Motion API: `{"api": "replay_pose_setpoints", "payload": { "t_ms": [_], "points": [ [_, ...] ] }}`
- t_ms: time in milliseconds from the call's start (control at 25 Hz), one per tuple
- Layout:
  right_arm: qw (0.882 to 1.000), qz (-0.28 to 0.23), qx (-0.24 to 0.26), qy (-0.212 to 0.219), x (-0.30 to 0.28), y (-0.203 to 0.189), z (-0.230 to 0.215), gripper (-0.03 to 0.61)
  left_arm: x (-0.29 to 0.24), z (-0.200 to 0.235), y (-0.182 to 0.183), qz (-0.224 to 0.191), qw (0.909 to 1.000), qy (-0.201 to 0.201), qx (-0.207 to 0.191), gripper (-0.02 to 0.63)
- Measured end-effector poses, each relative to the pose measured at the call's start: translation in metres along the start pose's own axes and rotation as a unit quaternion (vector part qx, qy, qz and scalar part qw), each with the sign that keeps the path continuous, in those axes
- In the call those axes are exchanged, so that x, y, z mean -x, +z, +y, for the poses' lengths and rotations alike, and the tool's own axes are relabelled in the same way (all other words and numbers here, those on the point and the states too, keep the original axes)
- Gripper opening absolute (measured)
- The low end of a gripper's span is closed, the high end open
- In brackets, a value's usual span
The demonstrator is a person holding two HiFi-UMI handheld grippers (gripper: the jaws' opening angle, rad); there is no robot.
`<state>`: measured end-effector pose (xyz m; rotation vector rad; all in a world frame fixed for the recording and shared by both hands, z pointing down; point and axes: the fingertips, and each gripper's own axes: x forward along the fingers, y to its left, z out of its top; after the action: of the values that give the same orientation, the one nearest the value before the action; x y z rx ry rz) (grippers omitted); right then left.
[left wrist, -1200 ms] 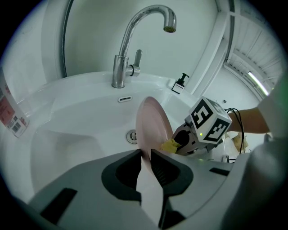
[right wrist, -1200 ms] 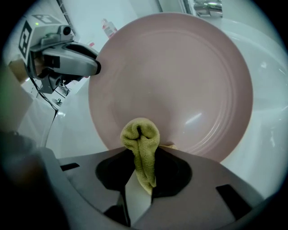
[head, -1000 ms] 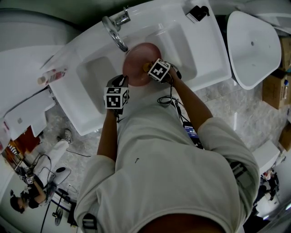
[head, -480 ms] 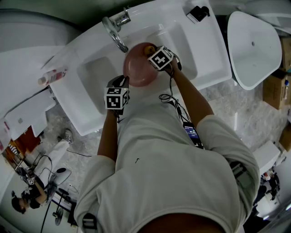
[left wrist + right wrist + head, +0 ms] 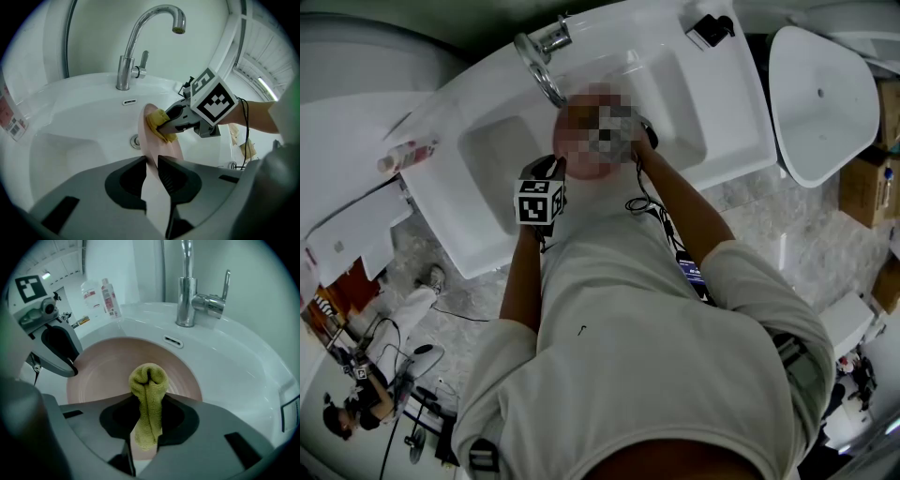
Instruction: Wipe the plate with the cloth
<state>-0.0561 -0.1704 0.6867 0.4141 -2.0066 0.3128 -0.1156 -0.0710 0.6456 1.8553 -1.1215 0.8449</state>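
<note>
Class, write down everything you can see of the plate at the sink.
The plate is round and plain pink, smooth like glazed ceramic or plastic, with faint rings on its shallow face. It is held on edge over the white sink, its rim pinched between the fingers of the left gripper. The yellow-green cloth, clamped in the right gripper, presses against its face. Whether the plate touches the sink cannot be told. In the head view a mosaic patch covers it.
</note>
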Motion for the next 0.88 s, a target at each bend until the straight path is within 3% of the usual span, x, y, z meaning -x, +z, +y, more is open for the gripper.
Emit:
{"api": "replay_pose_setpoints", "payload": {
  "t_ms": [560,880],
  "points": [
    [0.994,0.012,0.070,0.086,-0.005,-0.014,0.080,0.094,-0.003,0.009,-0.008,0.011,0.9998,0.007,0.016,0.089],
    [0.990,0.033,0.071,0.120,-0.010,-0.040,0.091,0.094,-0.008,0.013,-0.015,0.020,0.9995,0.011,0.022,0.089]
  ]
}}
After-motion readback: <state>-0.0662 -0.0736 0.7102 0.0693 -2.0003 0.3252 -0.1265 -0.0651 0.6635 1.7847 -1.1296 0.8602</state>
